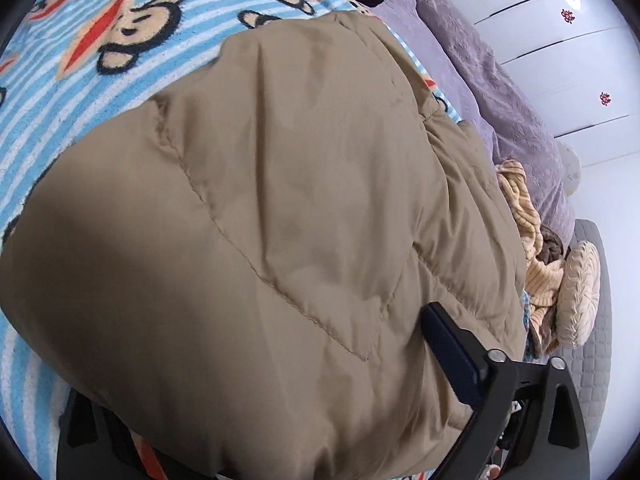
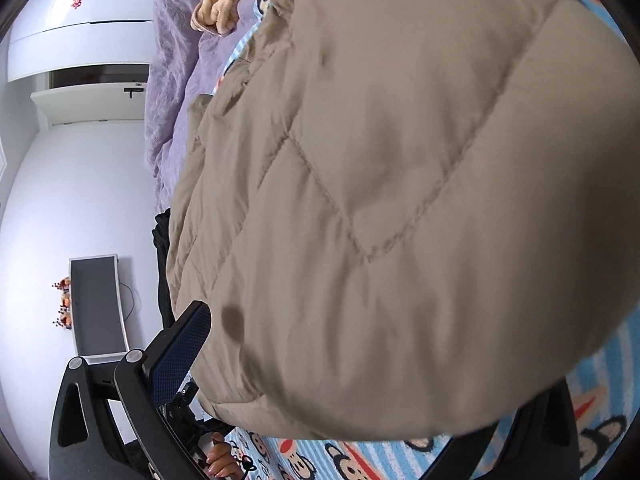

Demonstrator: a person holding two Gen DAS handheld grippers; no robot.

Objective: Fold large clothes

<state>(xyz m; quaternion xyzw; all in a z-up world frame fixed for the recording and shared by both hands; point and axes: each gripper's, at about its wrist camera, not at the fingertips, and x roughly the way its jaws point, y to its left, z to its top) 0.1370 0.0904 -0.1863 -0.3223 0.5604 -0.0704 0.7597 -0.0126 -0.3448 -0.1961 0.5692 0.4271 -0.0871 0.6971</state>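
A tan quilted puffer jacket (image 1: 260,220) lies on a blue striped monkey-print blanket (image 1: 80,60) and fills most of both views (image 2: 400,200). My left gripper (image 1: 280,420) has the jacket's bulk bunched between its fingers; the right finger pad (image 1: 452,356) shows, the left finger is buried under fabric. My right gripper (image 2: 360,400) likewise has jacket fabric between its fingers; its left pad (image 2: 180,356) shows against the jacket's edge, and the right finger is mostly hidden. How wide either stands cannot be seen.
A purple bedspread (image 1: 500,92) runs beside the blanket. A yellow knitted garment (image 1: 524,232) and a round cream cushion (image 1: 576,288) lie at the bed's edge. White wardrobe doors (image 1: 560,48) stand beyond. A grey monitor (image 2: 98,304) is against the wall.
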